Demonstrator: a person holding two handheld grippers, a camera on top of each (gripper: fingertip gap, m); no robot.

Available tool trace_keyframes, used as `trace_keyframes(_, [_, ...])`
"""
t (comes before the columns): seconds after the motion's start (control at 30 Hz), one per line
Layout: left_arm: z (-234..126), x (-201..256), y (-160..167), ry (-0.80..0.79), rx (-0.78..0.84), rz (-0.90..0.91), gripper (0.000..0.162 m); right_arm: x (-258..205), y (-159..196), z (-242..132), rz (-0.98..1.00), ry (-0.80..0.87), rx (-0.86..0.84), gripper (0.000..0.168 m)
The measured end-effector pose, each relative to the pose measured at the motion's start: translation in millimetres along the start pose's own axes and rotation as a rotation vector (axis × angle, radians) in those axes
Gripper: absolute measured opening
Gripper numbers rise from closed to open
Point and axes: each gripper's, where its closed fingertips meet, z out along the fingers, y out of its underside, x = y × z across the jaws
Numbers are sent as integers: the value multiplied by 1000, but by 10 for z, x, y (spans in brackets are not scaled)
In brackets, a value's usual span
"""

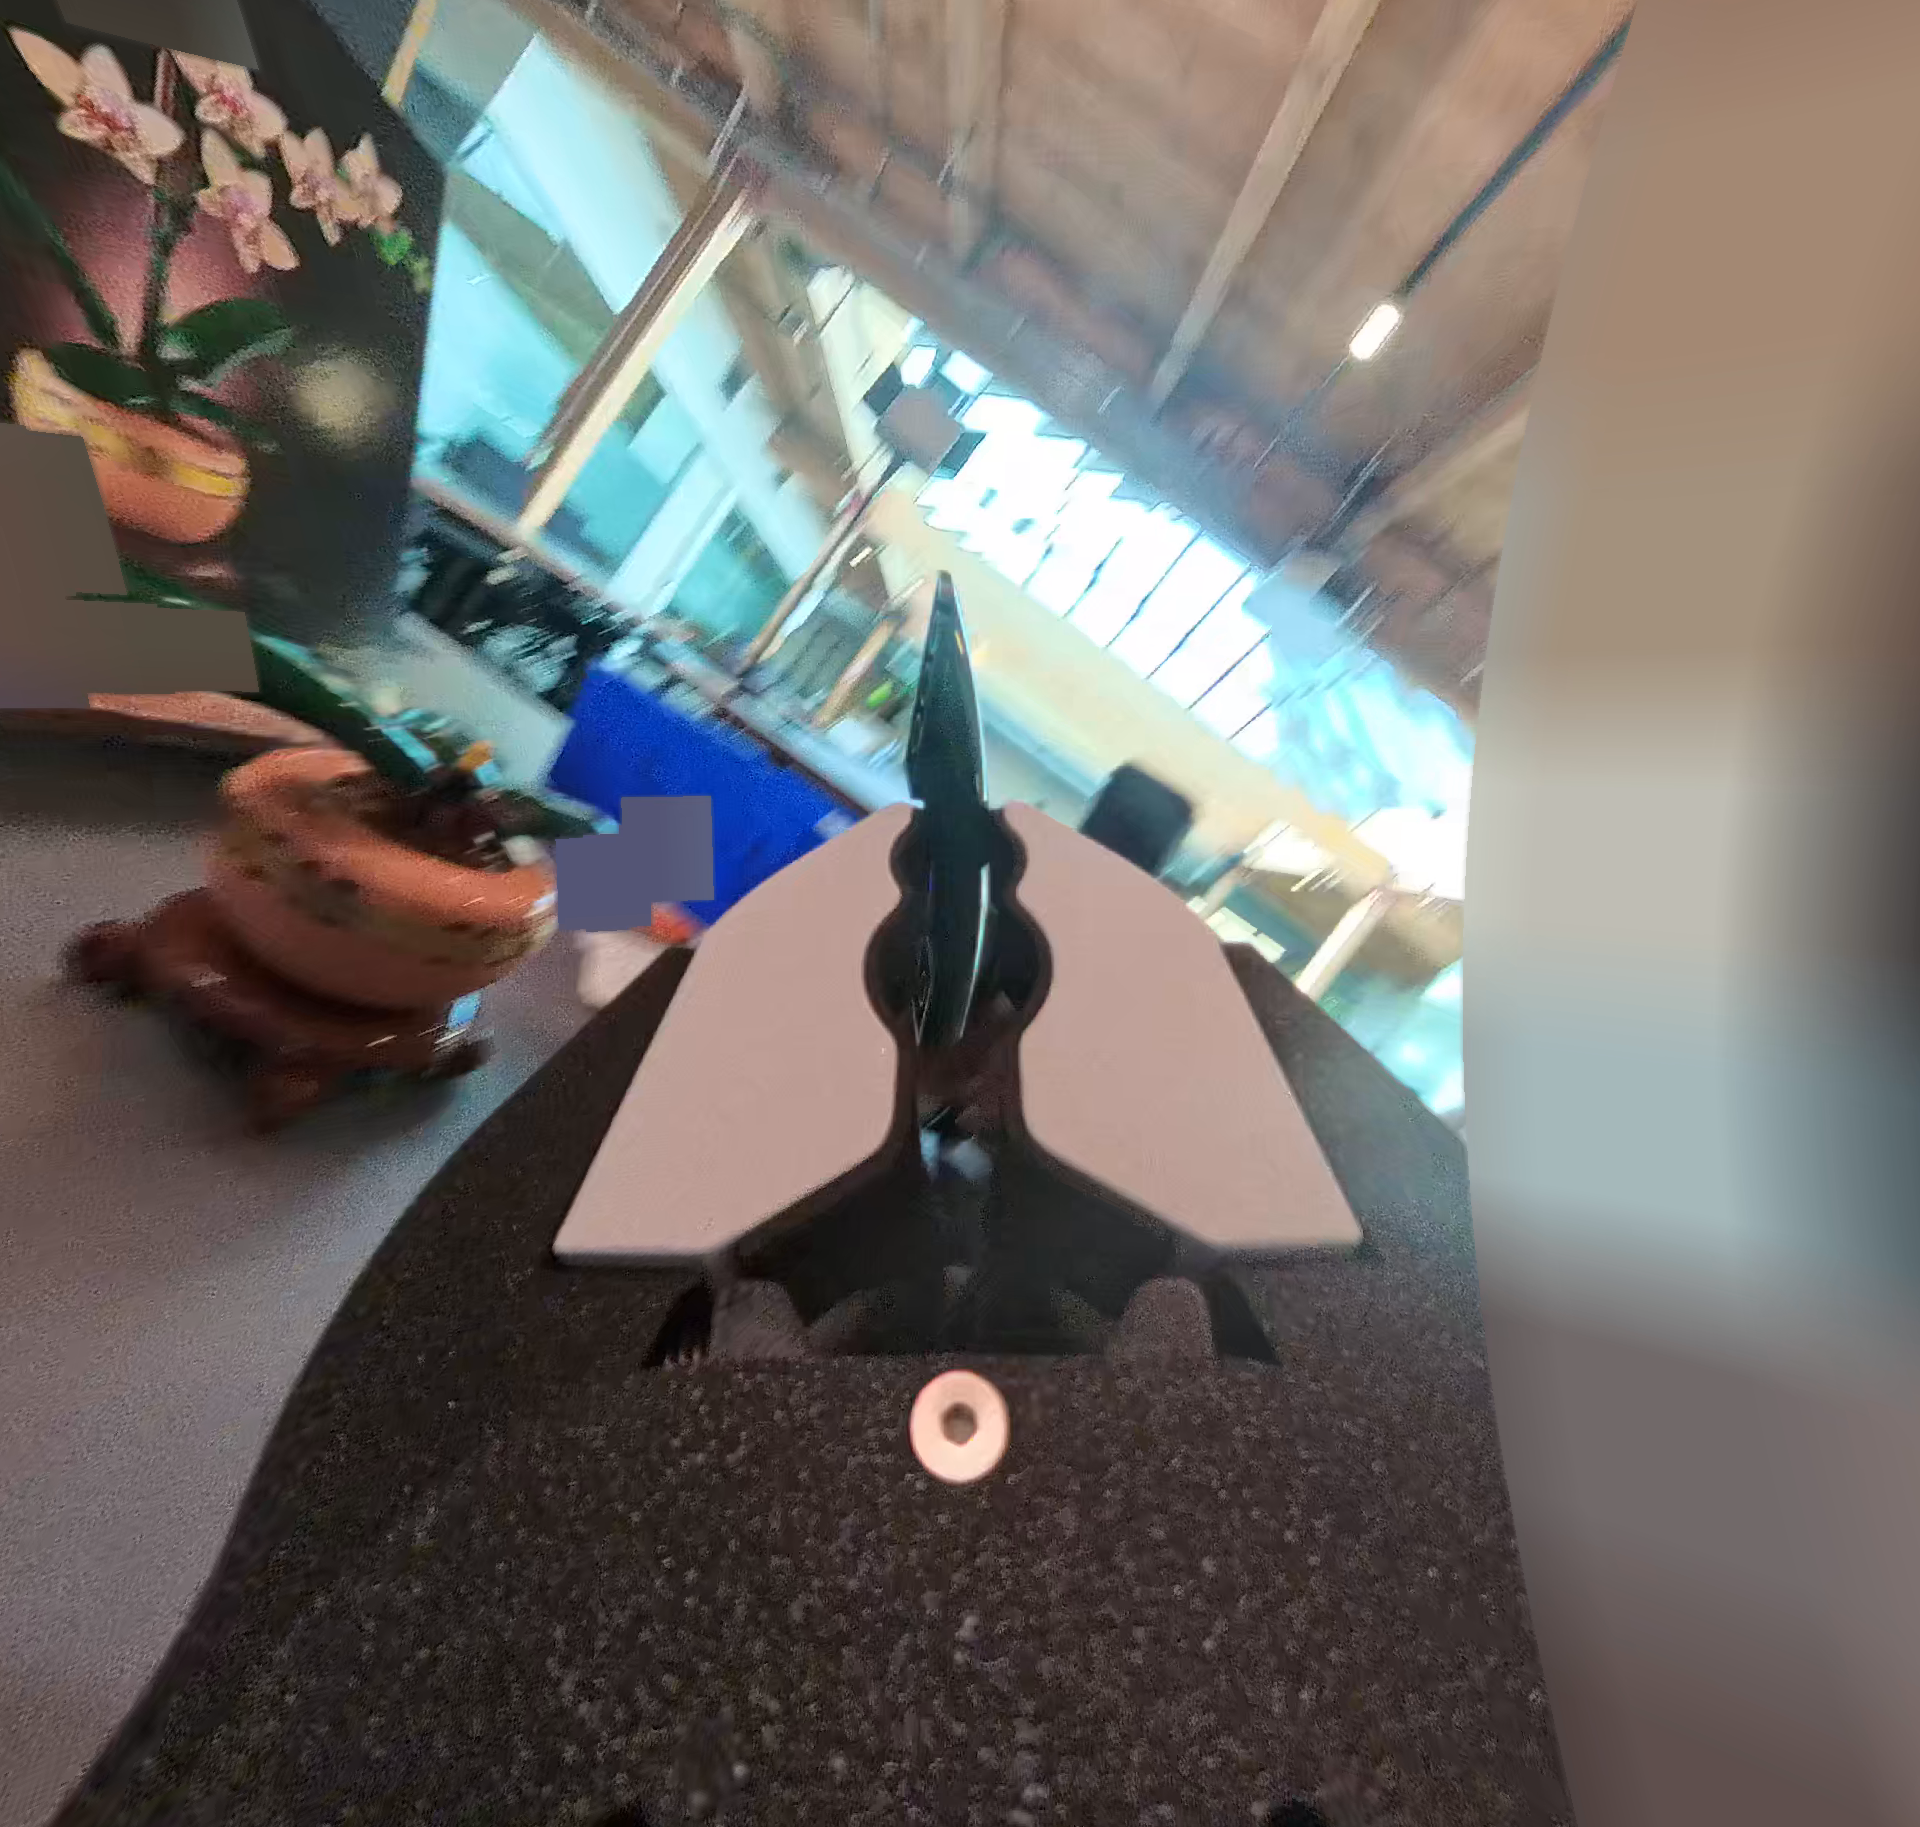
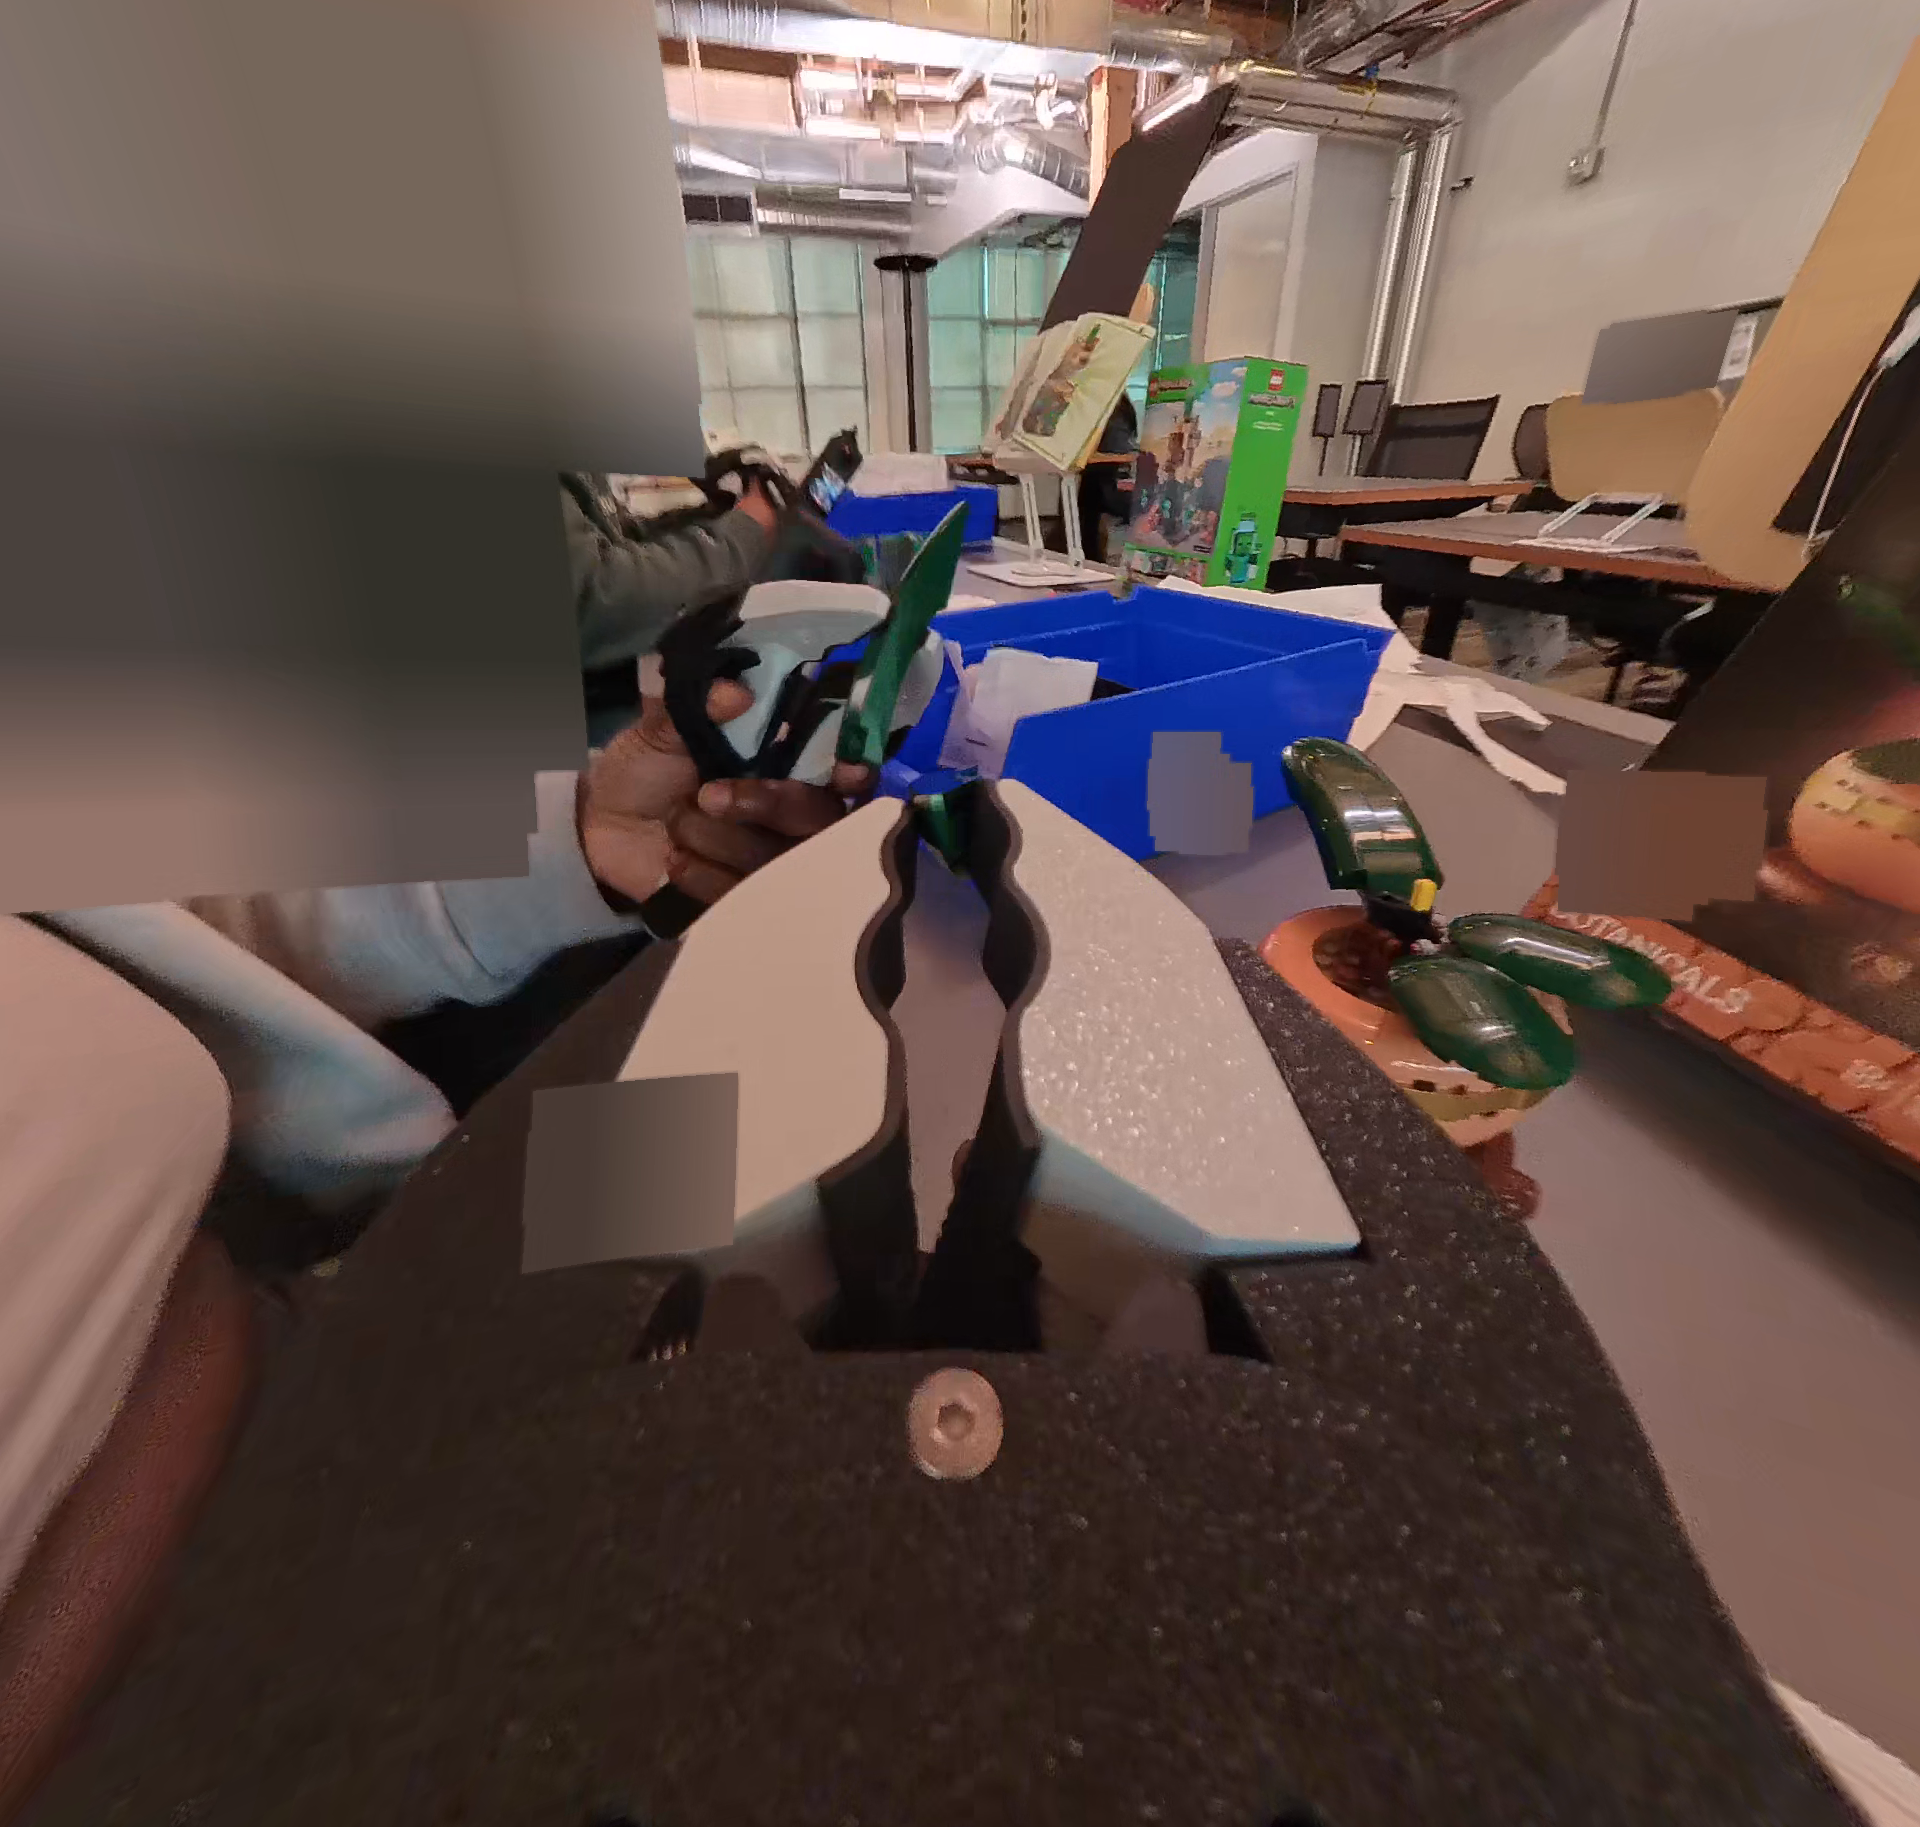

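A: Left wrist view first. What has the left gripper [image 1: 951, 842] got?

B: Its grey fingers [image 1: 769, 1029] are clamped on a dark green toy-brick leaf [image 1: 943, 738], which stands edge-on between them with its pointed tip sticking out past the fingertips. The view is tilted and blurred.

A: And around it?

B: To the left, on the grey table [image 1: 156, 1258], a terracotta-coloured brick-built pot [image 1: 353, 894] on a dark brown base. Behind that stands a box [image 1: 187, 302] printed with an orchid picture. A blue bin [image 1: 686, 769] sits farther back.

A: Now the right wrist view?

B: The right gripper [image 2: 948, 821] is pinching a small green piece [image 2: 943, 813] at its very tips; farther back a narrow wavy gap runs between the fingers [image 2: 1132, 1029]. I can't make out the piece's shape.

A: Is the other tool visible there?

B: Yes, up and left, carried in a person's hand [image 2: 665, 801]: the left gripper [image 2: 868, 707] with the leaf [image 2: 909, 634] slanting upward out of it.

A: The pot?

B: The pot [image 2: 1340, 977] is on the table [image 2: 1704, 1310] to the right, with three dark green leaves [image 2: 1475, 1008] already fixed in it, one upright, two lying low. The blue bin [image 2: 1174, 697] is behind the gripper tips, holding white paper bits. The orchid box [image 2: 1829, 842] leans at far right.
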Motion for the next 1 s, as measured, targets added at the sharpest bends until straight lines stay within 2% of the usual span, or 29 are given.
trace_keyframes(0.1, [-54, -230, 292, -219, -225, 331, 10, -15, 78, -55, -121, 42, -72, 10])
trace_keyframes(0.17, [-100, -295, 395, -298, -311, 487, 10, -51, 139, -120, -163, 37, -121, 11])
trace_keyframes(0.33, [-115, -258, 454, -294, -309, 522, 10, -89, 370, -475, -198, 47, -283, 10])
trace_keyframes(0.43, [-135, -357, 553, -335, -385, 596, 10, -52, 514, -759, -293, 93, -440, 10])
trace_keyframes(0.5, [-124, -395, 631, -364, -450, 689, 10, 71, 411, -1053, -436, 158, -545, 10])
trace_keyframes(0.6, [-128, -520, 712, -460, -565, 822, 10, 313, 60, -1409, -580, 336, -535, 10])
trace_keyframes(0.67, [-151, -637, 760, -532, -671, 918, 10, 316, 101, -1355, -650, 354, -533, 10])
trace_keyframes(0.8, [-166, -858, 807, -645, -874, 1009, 11, 395, 631, -954, -730, 392, -665, 10])
trace_keyframes(0.9, [-182, -949, 918, -643, -1005, 910, 11, 392, 907, -655, -721, 358, -700, 10])
trace_keyframes(1.0, [-215, -1018, 1003, -637, -1098, 829, 12, 444, 1003, -509, -789, 364, -734, 11])
